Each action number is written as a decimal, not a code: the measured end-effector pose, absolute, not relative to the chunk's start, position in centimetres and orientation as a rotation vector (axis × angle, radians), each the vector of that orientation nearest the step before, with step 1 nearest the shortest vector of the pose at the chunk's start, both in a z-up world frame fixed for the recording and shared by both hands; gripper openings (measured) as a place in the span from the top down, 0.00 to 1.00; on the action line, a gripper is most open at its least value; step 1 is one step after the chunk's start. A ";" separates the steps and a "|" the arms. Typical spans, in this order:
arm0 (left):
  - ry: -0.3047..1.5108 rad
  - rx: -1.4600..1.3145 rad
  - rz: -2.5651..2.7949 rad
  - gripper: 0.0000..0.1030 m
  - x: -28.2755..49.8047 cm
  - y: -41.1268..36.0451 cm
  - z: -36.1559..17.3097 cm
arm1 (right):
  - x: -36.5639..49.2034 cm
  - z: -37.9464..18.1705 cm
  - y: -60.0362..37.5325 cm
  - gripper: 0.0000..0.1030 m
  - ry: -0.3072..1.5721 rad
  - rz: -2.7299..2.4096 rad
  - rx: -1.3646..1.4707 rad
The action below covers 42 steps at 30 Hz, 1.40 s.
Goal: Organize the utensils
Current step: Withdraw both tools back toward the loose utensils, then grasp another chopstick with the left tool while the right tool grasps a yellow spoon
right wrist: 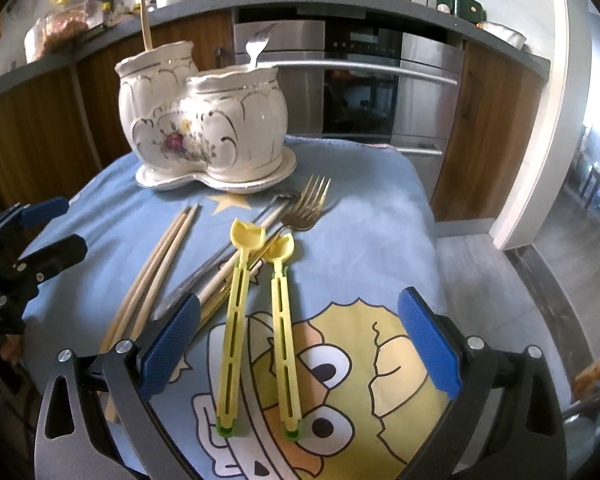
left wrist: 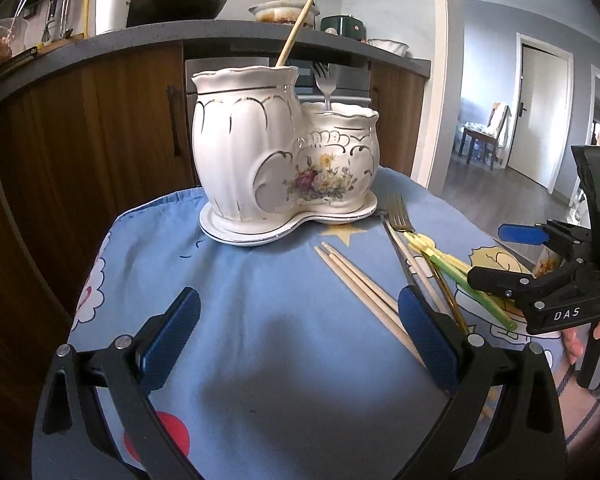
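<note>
A white floral two-pot ceramic holder (left wrist: 284, 160) (right wrist: 204, 120) stands at the back of the blue cloth. Its tall pot holds a wooden chopstick (left wrist: 296, 32), its low pot a silver fork (left wrist: 326, 88). Loose wooden chopsticks (left wrist: 360, 284) (right wrist: 156, 268), a gold fork (right wrist: 304, 208) and two yellow training chopsticks (right wrist: 260, 320) lie on the cloth. My left gripper (left wrist: 300, 336) is open and empty, left of the chopsticks. My right gripper (right wrist: 300, 344) is open, its fingers either side of the yellow chopsticks.
The blue cartoon cloth (left wrist: 260, 360) covers a small table with drop-offs on all sides. Behind it stand wooden cabinets, an oven (right wrist: 380, 80) and a counter with a wok (left wrist: 180, 0) and pots. The right gripper also shows in the left wrist view (left wrist: 540, 280).
</note>
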<state>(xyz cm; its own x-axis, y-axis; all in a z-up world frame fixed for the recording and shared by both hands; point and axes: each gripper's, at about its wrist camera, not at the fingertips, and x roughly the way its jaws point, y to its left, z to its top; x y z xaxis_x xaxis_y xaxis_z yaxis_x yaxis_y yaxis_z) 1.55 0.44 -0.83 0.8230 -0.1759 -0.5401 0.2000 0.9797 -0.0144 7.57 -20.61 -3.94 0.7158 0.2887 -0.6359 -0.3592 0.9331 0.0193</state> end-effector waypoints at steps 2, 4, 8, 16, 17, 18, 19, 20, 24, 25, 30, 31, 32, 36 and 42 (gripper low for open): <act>0.571 0.047 -0.201 0.05 1.6 0.4 -0.9 | 7.5 -4.0 -20.3 0.07 0.687 0.364 -0.125; 0.579 0.054 -0.200 0.05 1.7 0.2 -1.1 | 7.5 -4.0 -19.8 0.17 0.688 0.375 -0.147; 0.604 0.069 -0.167 0.05 2.0 -0.2 -1.2 | 7.6 -4.2 -19.2 0.44 0.717 0.405 -0.166; 0.702 0.046 -0.136 0.06 2.7 -1.7 -1.7 | 7.6 -4.4 -18.3 0.73 0.740 0.473 -0.145; 0.717 0.042 -0.137 0.09 2.7 -1.9 -1.9 | 7.7 -4.4 -18.3 0.73 0.740 0.475 -0.140; 0.737 0.041 -0.138 0.11 2.8 -2.2 -2.2 | 7.7 -4.4 -18.4 0.73 0.739 0.477 -0.135; 0.752 0.046 -0.137 0.15 2.9 -2.4 -2.5 | 7.7 -4.4 -18.4 0.73 0.738 0.478 -0.132; 0.766 0.053 -0.132 0.18 3.0 -2.6 -2.8 | 7.7 -4.4 -18.4 0.73 0.738 0.479 -0.131; 0.792 0.052 -0.126 0.21 3.1 -3.1 -3.0 | 7.7 -4.4 -18.4 0.73 0.737 0.487 -0.130; 0.797 0.056 -0.123 0.22 3.2 -3.2 -3.1 | 7.7 -4.4 -18.5 0.73 0.738 0.488 -0.128; 0.839 0.056 -0.126 0.40 4.0 -3.7 -3.0 | 7.7 -4.5 -18.6 0.77 0.744 0.492 -0.128; 0.842 0.051 -0.135 0.47 4.0 -3.7 -2.9 | 7.7 -4.5 -18.7 0.78 0.745 0.494 -0.125; 0.844 0.052 -0.137 0.50 4.1 -3.8 -2.9 | 7.7 -4.5 -18.8 0.78 0.746 0.495 -0.122; 0.867 0.052 -0.126 0.54 4.9 -4.1 -3.0 | 7.8 -4.5 -18.7 0.79 0.753 0.497 -0.121; 0.877 0.102 -0.123 0.72 6.0 -4.5 -2.9 | 8.6 -5.0 -18.5 0.85 0.781 0.489 -0.103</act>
